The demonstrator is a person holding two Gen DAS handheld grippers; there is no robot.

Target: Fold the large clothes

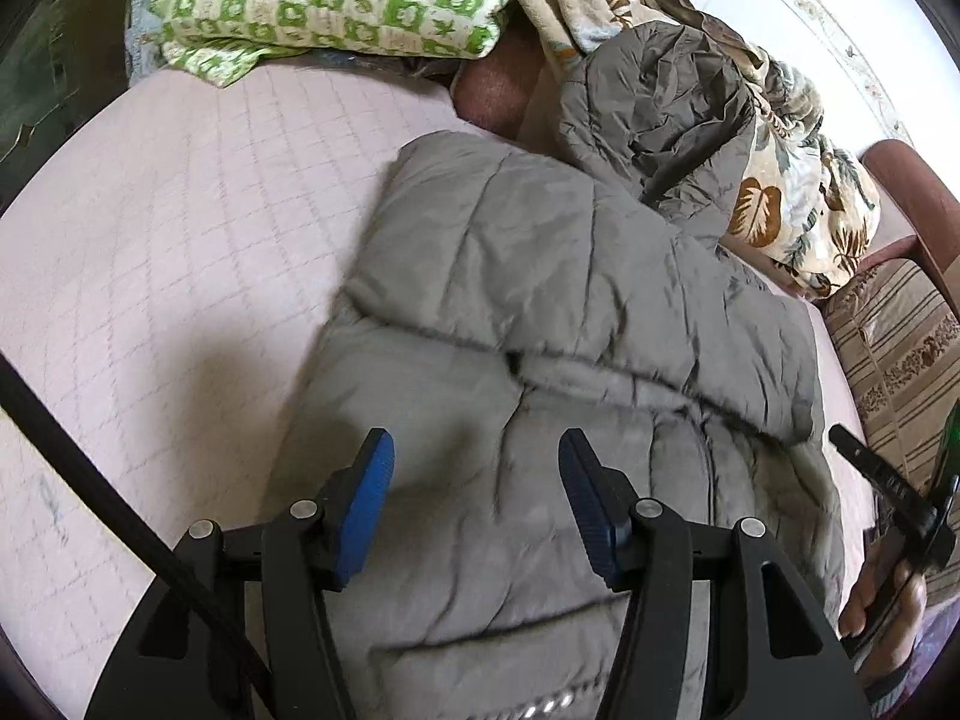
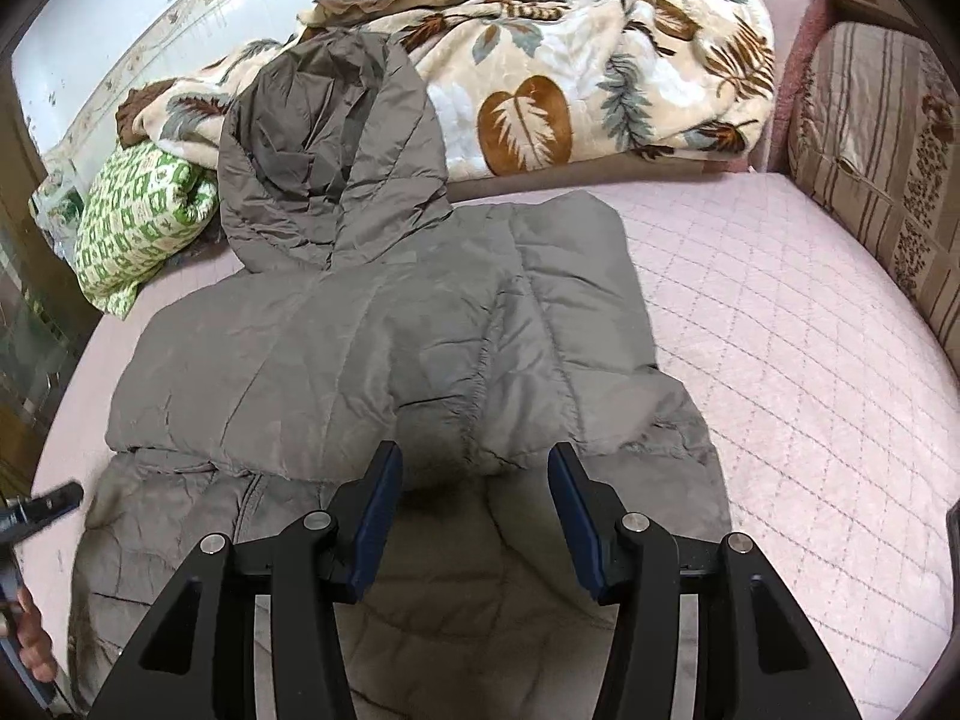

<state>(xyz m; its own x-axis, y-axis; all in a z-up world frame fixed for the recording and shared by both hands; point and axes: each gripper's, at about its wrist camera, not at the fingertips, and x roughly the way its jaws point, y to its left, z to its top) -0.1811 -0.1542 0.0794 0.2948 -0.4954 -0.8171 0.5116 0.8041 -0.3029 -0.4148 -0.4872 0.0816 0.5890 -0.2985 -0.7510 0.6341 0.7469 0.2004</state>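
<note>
A grey padded hooded jacket (image 2: 384,336) lies on the pink quilted bed, both sleeves folded across its body, its hood (image 2: 324,150) toward the far side. It also shows in the left wrist view (image 1: 540,312). My left gripper (image 1: 477,468) is open and empty, hovering above the jacket's lower part. My right gripper (image 2: 474,474) is open and empty, above the jacket's middle near a folded sleeve. The right gripper's tip shows at the right edge of the left wrist view (image 1: 870,468); the left gripper's tip shows at the left edge of the right wrist view (image 2: 48,504).
The pink quilted bed cover (image 2: 780,360) spreads to both sides of the jacket. A leaf-patterned blanket (image 2: 570,72) is heaped at the far side. A green checked pillow (image 2: 138,216) lies beside the hood. A striped cushion (image 2: 888,168) stands at the right.
</note>
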